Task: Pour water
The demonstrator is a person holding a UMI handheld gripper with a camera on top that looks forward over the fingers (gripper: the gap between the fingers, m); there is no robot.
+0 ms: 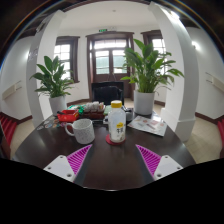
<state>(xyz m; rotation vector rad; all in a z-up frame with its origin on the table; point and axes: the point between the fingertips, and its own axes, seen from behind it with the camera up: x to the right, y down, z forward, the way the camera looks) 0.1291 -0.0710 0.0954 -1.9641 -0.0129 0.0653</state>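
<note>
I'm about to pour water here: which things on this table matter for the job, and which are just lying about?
For the job: the bottle with the yellow cap, standing ahead of the open gripper; the white mug beside it, likely the target.

Lying about: the red item behind the mug; the papers; two potted plants beyond the dark table.

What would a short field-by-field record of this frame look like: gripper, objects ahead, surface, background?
gripper: gripper open, empty, pink-padded fingers apart
bottle: upright bottle with yellow cap and label, beyond the fingers
mug: white mug beside the bottle, handle side facing the bottle
surface: dark round table
other items: red items behind the mug, papers on the bottle's other side
background: two potted plants, a door between them
</note>
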